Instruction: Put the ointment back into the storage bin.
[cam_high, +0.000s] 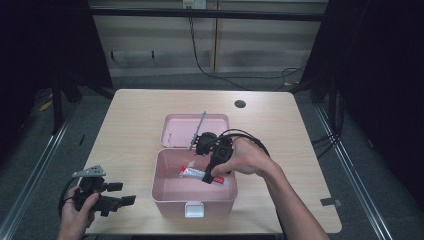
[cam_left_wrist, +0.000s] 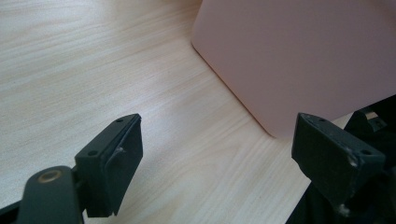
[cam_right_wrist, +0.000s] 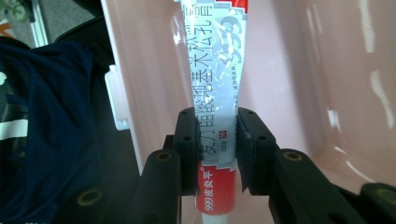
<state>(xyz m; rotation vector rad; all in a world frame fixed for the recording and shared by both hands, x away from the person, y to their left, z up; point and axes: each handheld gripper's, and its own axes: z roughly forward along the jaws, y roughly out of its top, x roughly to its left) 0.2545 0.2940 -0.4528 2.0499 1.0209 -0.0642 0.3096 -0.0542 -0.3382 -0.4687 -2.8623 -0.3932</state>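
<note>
- Pink box (cam_high: 170, 192) holds the ointment tube (cam_right_wrist: 212, 84), pinched between the right gripper (cam_right_wrist: 215, 144) jaws and running toward 12 o'clock.
- Left gripper (cam_left_wrist: 217, 158), jaws wide and empty, rests at the box's 9 o'clock on the table (cam_high: 135, 115).

colour notes from my end. box (cam_high: 172, 192) pale pink all over, lid (cam_high: 180, 127) same pink, white latch (cam_high: 194, 210) at front. tube (cam_right_wrist: 215, 84) silver-white w/ dark printed characters, red band and red end w/ white lettering. table (cam_high: 130, 130) light wood, fine straight grain. both grippers black: left gripper (cam_high: 119, 194) w/ grey plate on top, right gripper (cam_right_wrist: 215, 149) w/ brass-coloured screw rings. sleeve (cam_right_wrist: 46, 116) in right gripper view dark navy. floor grey, surrounds near black.
</note>
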